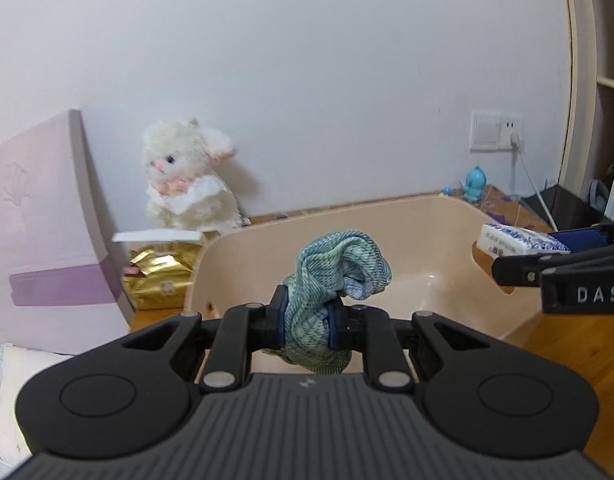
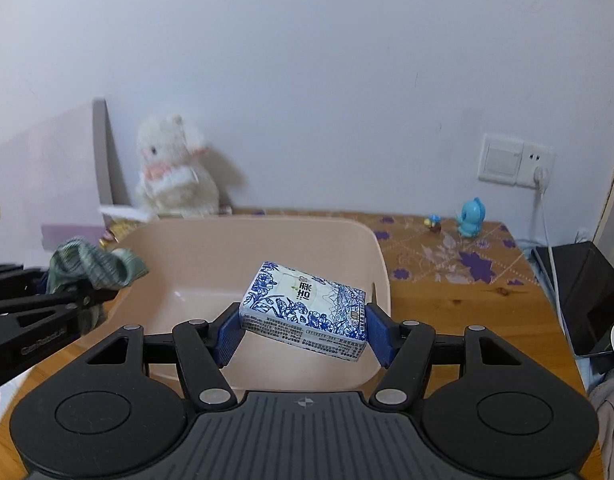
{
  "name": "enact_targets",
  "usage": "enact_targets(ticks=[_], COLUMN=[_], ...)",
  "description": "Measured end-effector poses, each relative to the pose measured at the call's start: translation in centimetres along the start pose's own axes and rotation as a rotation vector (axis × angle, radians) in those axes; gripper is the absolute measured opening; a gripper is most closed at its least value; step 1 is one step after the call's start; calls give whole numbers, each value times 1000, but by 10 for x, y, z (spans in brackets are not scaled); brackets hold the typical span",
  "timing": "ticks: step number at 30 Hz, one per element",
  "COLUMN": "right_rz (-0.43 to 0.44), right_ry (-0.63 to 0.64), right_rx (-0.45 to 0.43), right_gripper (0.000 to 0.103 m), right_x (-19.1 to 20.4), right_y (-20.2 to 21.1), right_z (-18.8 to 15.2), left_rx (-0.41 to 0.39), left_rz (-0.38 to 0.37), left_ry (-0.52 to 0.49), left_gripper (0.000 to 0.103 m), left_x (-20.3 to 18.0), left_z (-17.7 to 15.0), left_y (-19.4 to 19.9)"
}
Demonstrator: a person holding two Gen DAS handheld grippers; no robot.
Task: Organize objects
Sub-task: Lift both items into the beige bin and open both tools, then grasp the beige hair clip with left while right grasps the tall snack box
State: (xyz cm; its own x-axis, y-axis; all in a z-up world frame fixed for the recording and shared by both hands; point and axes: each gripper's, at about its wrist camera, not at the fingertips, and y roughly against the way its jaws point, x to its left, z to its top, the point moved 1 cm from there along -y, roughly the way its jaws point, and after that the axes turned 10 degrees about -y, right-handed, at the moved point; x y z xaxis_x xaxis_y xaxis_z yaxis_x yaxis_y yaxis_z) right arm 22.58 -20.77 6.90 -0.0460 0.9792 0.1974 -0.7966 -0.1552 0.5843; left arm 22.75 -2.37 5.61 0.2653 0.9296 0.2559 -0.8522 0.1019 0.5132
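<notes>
**Both tools loaded over the basin**

While both tools hang above the beige plastic basin [image 2: 267,240], the surroundings read as follows: a white plush toy [image 1: 187,176] sits against the wall behind the basin, a gold foil packet [image 1: 159,276] lies just beside the basin's left wall, and a pink box [image 1: 47,232] leans at far left. On the flowered mat [image 2: 447,256] at the right rear of the worktop [image 2: 467,312] stands a small blue figurine [image 2: 471,218], below a wall socket [image 2: 537,166] with a white cable plugged in.

Left tool [image 1: 307,320]: clenched on a bunched green-blue cloth [image 1: 335,268]. Cloth stands roughly upright between the pads, ends spilling above and below, over the basin's near-left part.

Right tool [image 2: 303,332]: grasping a blue-and-white tissue pack [image 2: 307,308] by its short ends. Long axis runs across the jaws, left to right, right end tilted lower; printed face up. Pack hangs over the basin's near-right area, not touching it. Basin interior appears bare.
</notes>
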Motion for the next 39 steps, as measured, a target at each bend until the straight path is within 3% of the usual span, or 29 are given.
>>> enact_targets(ticks=[6,12,17,20,22,28,39], right_rz=[-65,-84,-70,-58,-42,-42,-43], right_ry=[40,60,56,53,44,72,51], right_rx=[56,119,97,66,60,75,208], right_gripper=[61,63,76,84,90,95,95], right_x=[7,8,10,8,5,-3,-15], right_y=[-33,-54,-42,-23,-8,31,42], right_z=[-3,-7,-6,-4,-5,-26,-93], left_rx=[87,148,101,60,42,37,155], left_rz=[-17,-30,-11,-14,-16,-32,-115], left_ry=[-3,25,45,46,26,-25,-134], left_gripper=[21,27,74,83,84,89,89], left_x=[-10,-9,-1,2,3,2,-6], left_z=[-10,-14,-9,-7,-11,-35,-105], left_y=[-39,-53,-29,-5,11,45,55])
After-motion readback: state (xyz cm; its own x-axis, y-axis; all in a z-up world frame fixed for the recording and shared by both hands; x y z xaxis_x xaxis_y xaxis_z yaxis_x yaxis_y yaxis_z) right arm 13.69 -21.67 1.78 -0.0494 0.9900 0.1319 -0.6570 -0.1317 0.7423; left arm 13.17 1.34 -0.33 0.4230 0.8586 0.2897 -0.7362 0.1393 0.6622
